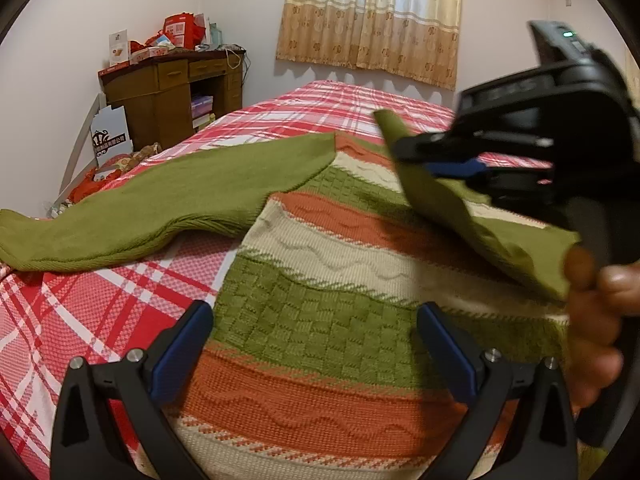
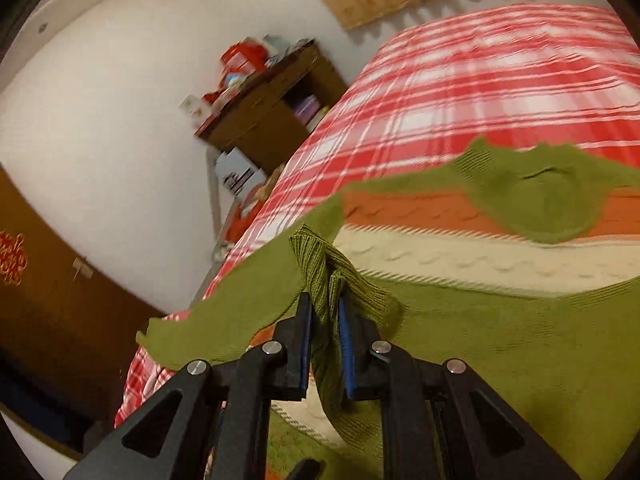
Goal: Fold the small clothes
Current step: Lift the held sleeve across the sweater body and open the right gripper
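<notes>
Pinching the sweater (image 2: 460,264) cuff (image 2: 320,276), right gripper (image 2: 325,320); left gripper (image 1: 316,320) fingers (image 1: 184,344) spread above hem.

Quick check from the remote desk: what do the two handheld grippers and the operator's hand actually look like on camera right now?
Both the left gripper and the right gripper are matte black plastic, with triangular cut-outs in the finger arms, silver round pivot bolts and blue pads lining the inner finger faces. Seen from the left wrist view, the right gripper's body carries a small green light. The person's hand is bare; no sleeve shows.
</notes>
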Demonstrator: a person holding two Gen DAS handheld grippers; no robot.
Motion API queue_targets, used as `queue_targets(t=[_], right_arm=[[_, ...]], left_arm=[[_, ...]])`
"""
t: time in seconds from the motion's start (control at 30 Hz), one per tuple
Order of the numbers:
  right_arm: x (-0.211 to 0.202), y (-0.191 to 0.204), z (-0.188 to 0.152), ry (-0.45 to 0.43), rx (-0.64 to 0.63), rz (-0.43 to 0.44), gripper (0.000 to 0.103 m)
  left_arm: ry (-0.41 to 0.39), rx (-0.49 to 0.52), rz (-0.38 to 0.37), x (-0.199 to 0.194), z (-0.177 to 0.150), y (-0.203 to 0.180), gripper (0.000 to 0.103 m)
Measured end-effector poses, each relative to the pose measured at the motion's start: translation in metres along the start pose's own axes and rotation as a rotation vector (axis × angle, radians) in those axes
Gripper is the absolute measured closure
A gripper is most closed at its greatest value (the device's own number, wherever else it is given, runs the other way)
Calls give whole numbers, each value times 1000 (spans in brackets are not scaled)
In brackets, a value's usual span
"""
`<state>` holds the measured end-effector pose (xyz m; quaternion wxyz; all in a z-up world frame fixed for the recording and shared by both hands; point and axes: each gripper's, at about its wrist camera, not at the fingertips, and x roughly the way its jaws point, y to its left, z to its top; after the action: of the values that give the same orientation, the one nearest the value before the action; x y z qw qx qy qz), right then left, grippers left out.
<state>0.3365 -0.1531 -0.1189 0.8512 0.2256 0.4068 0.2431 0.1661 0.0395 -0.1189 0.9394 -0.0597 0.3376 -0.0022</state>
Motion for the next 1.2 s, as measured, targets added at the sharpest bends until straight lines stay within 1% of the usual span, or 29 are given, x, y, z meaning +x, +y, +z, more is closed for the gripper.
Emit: queue_targets(t=[0.1,0.13,0.27,0.33,0.4,0.47,0.5,0.57,0.63,0.67,0.73,0.77,0.87,0.97,1.03,1.07,1.1,1.2], right_arm=[[20,-3,0,25,-3,58,90],[24,-3,-1,33,-4,55,87],[29,-6,-6,82,7,91,86],[27,-5,-8,103,13,128,84],[15,2,-9,85,-19,155,83],[0,5,-9,63,-30,172,83],[-13,4,-9,34,-25,159,83],[-37,-3,-10,-19,-13,84,83],[-64,-15,-18,-55,-17,-14,83],[-80,-21,-27,-68,-38,-88,83],[-104,-31,-44,-80,-70,-205,83],[-115,-39,-51,-84,-70,-237,83],[-152,-76,-72,-96,-9,-343,83],[-182,-120,-92,-100,92,-446,83],[-207,-141,-105,-157,164,-367,84],[-212,-147,-109,-159,192,-362,84],[-216,-151,-113,-148,216,-403,84],[-225,-140,-112,-175,199,-420,83]], left_arm=[[-1,-2,12,1,0,0,0],[6,-8,19,2,0,1,0],[0,-11,16,1,0,2,0],[-2,-10,15,0,0,1,0],[-5,-13,6,-1,0,3,0],[1,-2,22,0,1,1,0],[1,-1,24,0,0,0,0],[3,-1,25,0,0,0,0],[5,3,30,0,0,0,0],[6,4,32,0,0,-1,0],[6,5,34,0,0,0,0],[7,6,35,0,0,0,0],[10,9,41,1,0,0,0],[19,16,53,2,0,-3,0],[23,20,60,3,1,-4,0],[24,22,63,3,0,-4,0],[25,24,66,3,-1,-4,0],[28,30,76,4,-1,-6,0]])
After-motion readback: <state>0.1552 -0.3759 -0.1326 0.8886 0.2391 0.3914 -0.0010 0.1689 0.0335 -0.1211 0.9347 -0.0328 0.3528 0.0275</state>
